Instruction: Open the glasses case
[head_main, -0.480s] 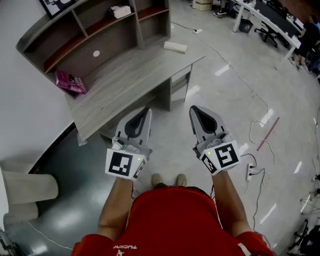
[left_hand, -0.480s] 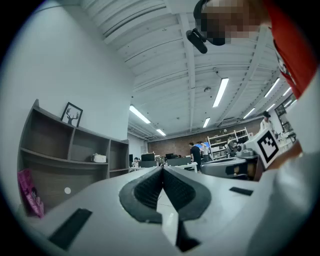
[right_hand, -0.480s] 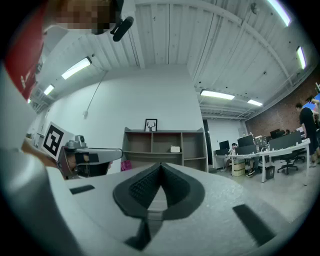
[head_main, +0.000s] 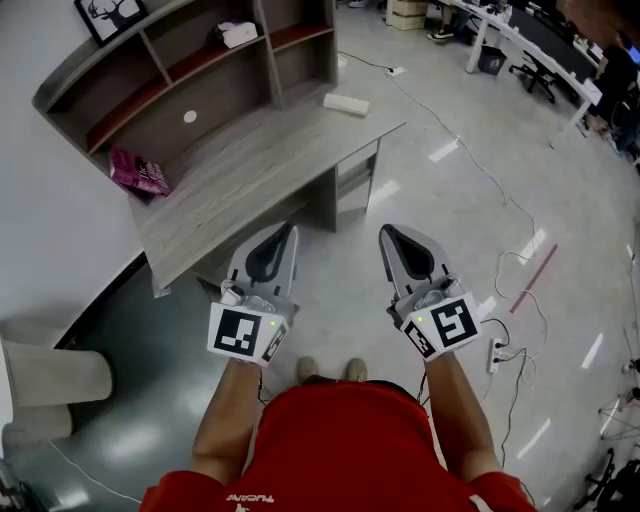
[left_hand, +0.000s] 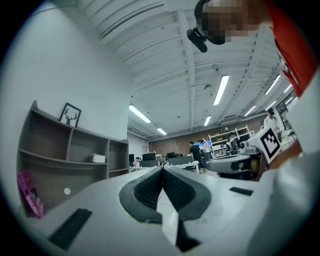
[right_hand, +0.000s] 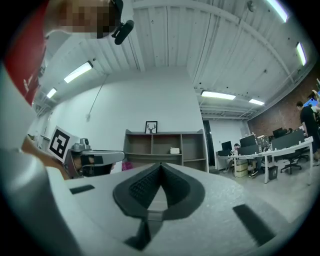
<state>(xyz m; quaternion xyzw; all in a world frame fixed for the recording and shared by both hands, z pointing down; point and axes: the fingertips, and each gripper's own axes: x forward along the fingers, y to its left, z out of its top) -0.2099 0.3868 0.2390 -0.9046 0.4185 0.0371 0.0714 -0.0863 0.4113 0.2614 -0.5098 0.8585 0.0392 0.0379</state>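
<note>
A white oblong case (head_main: 346, 103) lies at the far right end of the grey wooden desk (head_main: 250, 170); I cannot tell for sure that it is the glasses case. A second small white item (head_main: 238, 33) sits on a shelf above the desk. My left gripper (head_main: 291, 230) and right gripper (head_main: 384, 232) are held side by side over the floor in front of the desk, well short of either item. Both are shut with nothing between the pads, as the left gripper view (left_hand: 162, 169) and right gripper view (right_hand: 161, 165) confirm.
A shelf unit (head_main: 190, 70) rises behind the desk, with a framed deer picture (head_main: 105, 12) on top and a pink packet (head_main: 140, 172) at the desk's left. Cables and a power strip (head_main: 494, 352) lie on the shiny floor at right. Office desks (head_main: 540, 40) stand far right.
The view has shifted a little, so desk and grippers sit slightly differently in the picture. Both grippers remain side by side and shut.
</note>
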